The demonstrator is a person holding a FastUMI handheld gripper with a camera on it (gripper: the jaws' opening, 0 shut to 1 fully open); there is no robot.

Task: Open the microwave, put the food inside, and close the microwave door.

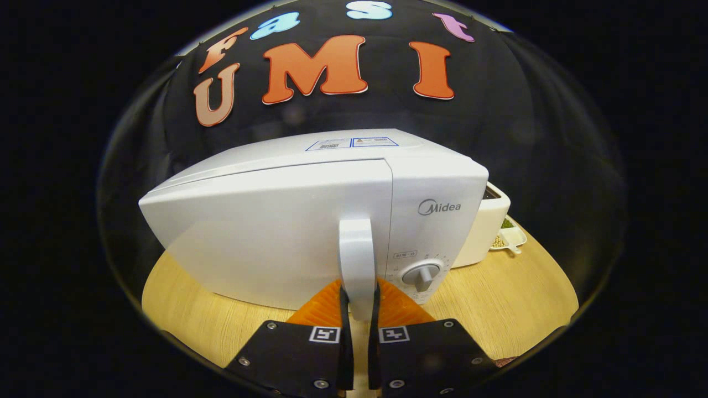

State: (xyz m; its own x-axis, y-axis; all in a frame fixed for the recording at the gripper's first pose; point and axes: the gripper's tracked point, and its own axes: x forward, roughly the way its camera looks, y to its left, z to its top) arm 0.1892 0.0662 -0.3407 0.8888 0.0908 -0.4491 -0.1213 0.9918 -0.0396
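Observation:
A white microwave point(265, 237) stands on the wooden table right in front of me, its door closed flush with the body. The door's upright white handle point(357, 260) runs down between my two fingers, and both fingers point(326, 304) press against its lower end. My gripper point(359, 301) is shut on that handle. A round timer knob point(421, 275) sits on the control panel just right of the handle. No food shows between the fingers.
Behind the microwave's right side stands a second white appliance point(489, 221), with a small white dish of food point(511, 236) beside it on the wooden table point(514, 309). Bare tabletop lies to the right and left of my fingers.

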